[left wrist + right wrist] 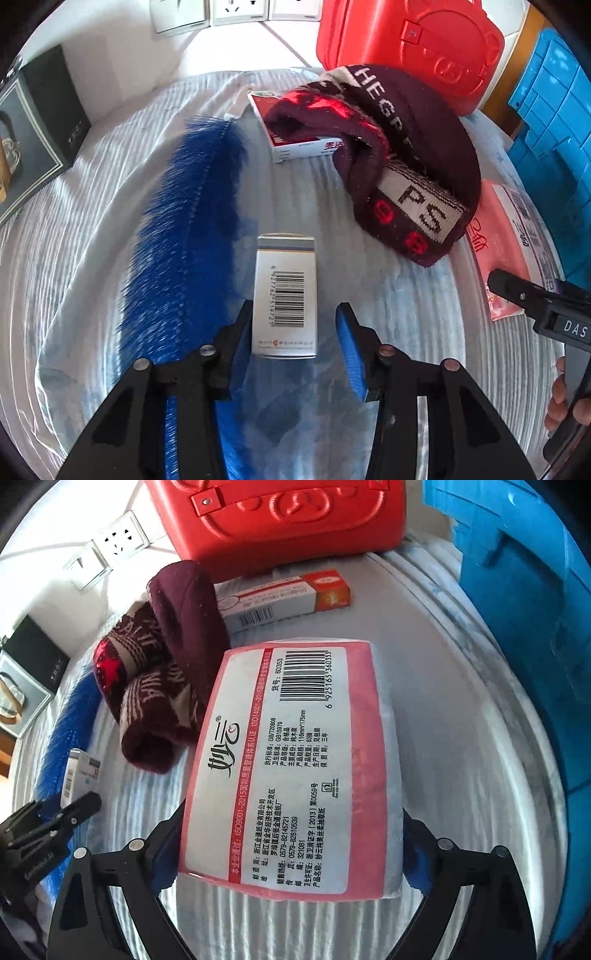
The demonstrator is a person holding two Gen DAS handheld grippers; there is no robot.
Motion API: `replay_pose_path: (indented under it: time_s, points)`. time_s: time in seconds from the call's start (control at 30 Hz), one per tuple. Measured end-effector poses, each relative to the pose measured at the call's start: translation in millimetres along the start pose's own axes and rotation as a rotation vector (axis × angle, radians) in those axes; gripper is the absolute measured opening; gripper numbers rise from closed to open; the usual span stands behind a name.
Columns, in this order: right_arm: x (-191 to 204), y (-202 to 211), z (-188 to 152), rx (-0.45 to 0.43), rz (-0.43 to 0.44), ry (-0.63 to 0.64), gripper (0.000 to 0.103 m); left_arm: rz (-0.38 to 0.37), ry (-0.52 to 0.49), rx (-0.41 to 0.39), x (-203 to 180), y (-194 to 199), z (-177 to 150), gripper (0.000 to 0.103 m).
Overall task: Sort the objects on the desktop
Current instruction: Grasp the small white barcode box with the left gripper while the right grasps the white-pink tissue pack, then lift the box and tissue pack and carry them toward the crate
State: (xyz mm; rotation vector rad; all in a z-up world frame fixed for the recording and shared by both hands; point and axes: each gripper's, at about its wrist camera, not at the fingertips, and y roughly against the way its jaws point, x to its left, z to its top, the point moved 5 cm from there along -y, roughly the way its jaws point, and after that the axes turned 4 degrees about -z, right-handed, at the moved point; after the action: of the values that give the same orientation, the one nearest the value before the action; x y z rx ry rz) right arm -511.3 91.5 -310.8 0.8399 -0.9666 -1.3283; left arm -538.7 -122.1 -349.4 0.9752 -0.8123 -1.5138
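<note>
A small white box with a barcode (285,295) lies on the white striped cloth (92,221), between the fingers of my left gripper (294,308). The left finger sits at the box's side, while a gap shows at the right finger, so the jaws are open. In the right wrist view a pink tissue pack (295,760) fills the wide jaws of my right gripper (291,808). Both fingers lie against its long sides, their tips hidden under its edges. The pack (498,240) and a right finger (506,286) also show in the left wrist view.
A blue feather (192,221) lies left of the small box. A maroon knit hat (399,158) covers part of a red and white box (291,151). A long carton (284,598), a red case (280,517) and a blue crate (517,627) stand behind. A dark box (33,129) is far left.
</note>
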Motion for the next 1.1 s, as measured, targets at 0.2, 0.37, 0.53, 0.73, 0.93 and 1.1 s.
replay_pose_path:
  time_s: [0.2, 0.37, 0.53, 0.73, 0.93, 1.1]
  points:
    - [4, -11, 4, 0.009, -0.056, 0.065, 0.092, -0.003, 0.032, -0.022, -3, 12, -8, 0.029]
    - [7, 25, -24, -0.011, 0.019, 0.101, 0.092, -0.017, 0.045, -0.074, -7, 47, -27, 0.029]
    - [18, 78, -51, -0.064, 0.065, 0.168, 0.092, 0.005, 0.040, -0.142, -16, 98, -49, 0.029]
    - [38, 161, -74, -0.202, 0.084, 0.226, 0.092, 0.023, 0.002, -0.264, -44, 179, -76, 0.029]
    - [29, 253, -104, -0.360, 0.080, 0.244, 0.092, 0.030, -0.042, -0.406, -72, 257, -99, 0.029]
    - [6, 322, -124, -0.489, 0.031, 0.225, 0.092, 0.011, -0.075, -0.493, -101, 304, -122, 0.029]
